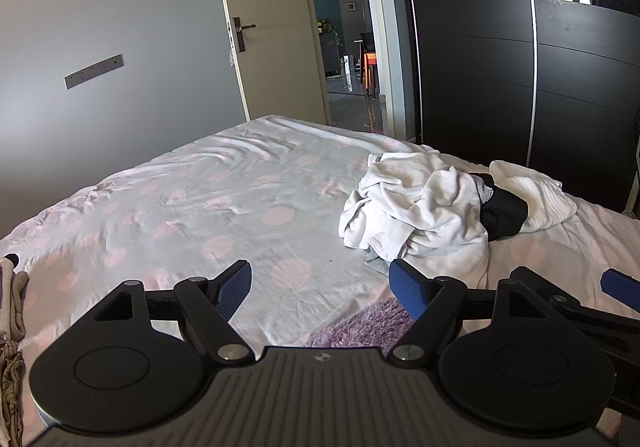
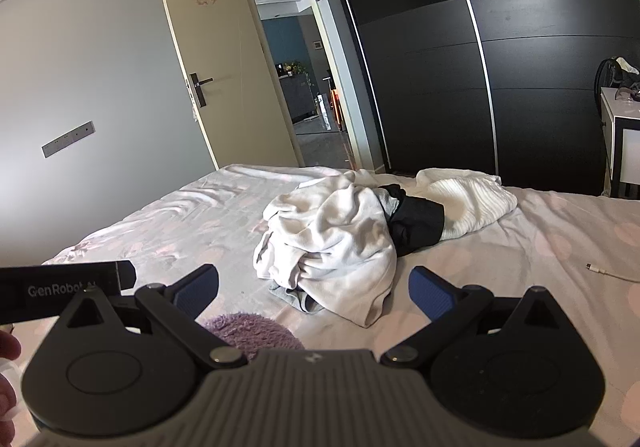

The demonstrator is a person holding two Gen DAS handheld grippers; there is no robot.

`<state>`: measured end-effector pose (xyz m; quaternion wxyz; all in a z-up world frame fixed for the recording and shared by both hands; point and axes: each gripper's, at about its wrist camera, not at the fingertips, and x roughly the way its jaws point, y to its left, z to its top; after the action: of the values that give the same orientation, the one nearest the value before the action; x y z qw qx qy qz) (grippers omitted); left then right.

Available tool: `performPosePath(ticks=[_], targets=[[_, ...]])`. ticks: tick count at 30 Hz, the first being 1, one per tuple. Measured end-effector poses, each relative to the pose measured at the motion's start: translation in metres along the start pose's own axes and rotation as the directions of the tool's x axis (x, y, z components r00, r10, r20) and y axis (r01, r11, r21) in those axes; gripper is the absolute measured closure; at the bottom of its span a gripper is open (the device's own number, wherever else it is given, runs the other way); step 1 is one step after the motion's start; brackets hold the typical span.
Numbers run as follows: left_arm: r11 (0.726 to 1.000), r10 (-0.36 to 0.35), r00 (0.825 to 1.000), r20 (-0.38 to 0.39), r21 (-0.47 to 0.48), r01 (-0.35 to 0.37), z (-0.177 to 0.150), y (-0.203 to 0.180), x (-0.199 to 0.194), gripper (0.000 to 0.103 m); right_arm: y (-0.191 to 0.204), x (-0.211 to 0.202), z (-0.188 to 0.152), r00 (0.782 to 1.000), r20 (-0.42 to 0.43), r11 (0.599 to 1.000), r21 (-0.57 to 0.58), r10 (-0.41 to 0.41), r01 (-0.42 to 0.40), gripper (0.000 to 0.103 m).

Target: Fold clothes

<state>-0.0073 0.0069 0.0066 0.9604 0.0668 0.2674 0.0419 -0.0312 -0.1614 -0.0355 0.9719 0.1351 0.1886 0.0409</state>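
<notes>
Plainly, both the left hand-held gripper [image 1: 320,289] and right hand-held gripper [image 2: 314,293] gape empty above the dotted bed [image 1: 180,199]; grabbing the crumpled white garment pile [image 2: 332,235] risks dragging the tangled black cloth [image 2: 416,225] along.
</notes>
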Motion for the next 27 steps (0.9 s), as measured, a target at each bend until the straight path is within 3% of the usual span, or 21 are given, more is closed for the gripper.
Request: performPosePath(ticks=[27], targets=[[1.000,-0.006,1.000,-0.028,-0.017,0.005,-0.0057,0.0048,0.0058,0.028,0.0030,-0.0002,-0.0048,1.000,0.012,0.999,-0.036,-0.003,0.003,0.001]])
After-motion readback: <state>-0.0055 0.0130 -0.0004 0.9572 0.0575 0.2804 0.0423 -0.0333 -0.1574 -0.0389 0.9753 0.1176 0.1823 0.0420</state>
